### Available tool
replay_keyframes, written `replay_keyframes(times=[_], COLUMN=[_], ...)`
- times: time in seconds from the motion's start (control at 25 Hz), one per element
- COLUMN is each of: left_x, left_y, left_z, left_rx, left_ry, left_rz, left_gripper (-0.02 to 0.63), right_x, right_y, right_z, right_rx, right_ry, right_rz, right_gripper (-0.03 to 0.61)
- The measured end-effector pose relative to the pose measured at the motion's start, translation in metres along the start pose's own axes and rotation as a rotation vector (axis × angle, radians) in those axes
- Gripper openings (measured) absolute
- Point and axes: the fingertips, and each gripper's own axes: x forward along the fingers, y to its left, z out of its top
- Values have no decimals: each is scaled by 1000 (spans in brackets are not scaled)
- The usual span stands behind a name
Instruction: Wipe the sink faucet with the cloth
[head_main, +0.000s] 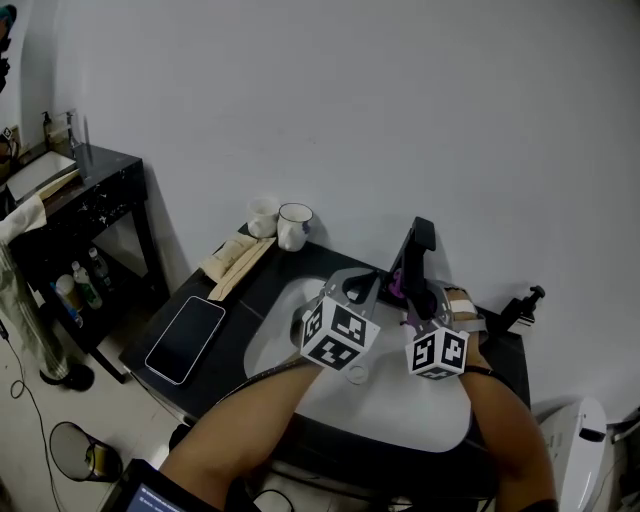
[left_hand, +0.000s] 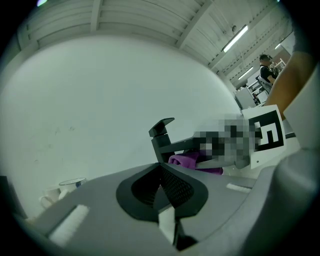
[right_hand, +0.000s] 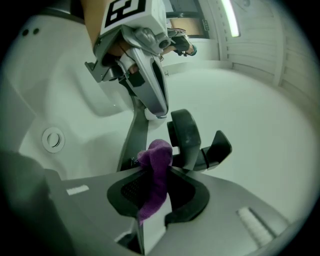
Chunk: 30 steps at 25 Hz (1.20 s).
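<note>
While the left gripper (left_hand: 160, 169) holds its fingers (left_hand: 176, 189) together, the right gripper (right_hand: 156, 169) clamps the cloth (right_hand: 154, 186).

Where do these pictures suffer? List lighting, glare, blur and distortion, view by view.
Head view: dim, flat light, fairly sharp, with the black faucet losing detail in its own darkness. Left gripper view: heavy fisheye bending, black corners, and a mosaic overlay just right of the faucet. Right gripper view: the same fisheye bending, a ceiling strip light blown out at the top, and the purple cloth in focus.
</note>
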Motion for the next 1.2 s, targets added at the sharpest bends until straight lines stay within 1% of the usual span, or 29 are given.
replay_keyframes(times=[0.16, 0.32, 0.6, 0.92, 1.08, 1.2], left_x=[0, 0, 0, -1, -1, -3], left_y=[1, 3, 4, 5, 6, 12], left_z=[-1, -2, -3, -5, -6, -12], left_rx=[-11, -17, -20, -20, -22, -33], left_ry=[2, 5, 9, 13, 15, 28], left_rz=[1, 2, 6, 6, 3, 20], left_gripper=[17, 17, 17, 17, 17, 17], right_x=[11, 14, 15, 9, 2, -8], right_y=[2, 9, 26, 50, 57, 59], right_z=[-1, 1, 4, 13, 15, 11], right_rx=[14, 3, -13, -50, -69, -111], right_ry=[12, 7, 18, -15, -16, -7], right_rz=[-1, 20, 94, 215, 250, 246], right_gripper=[74, 74, 74, 74, 74, 75])
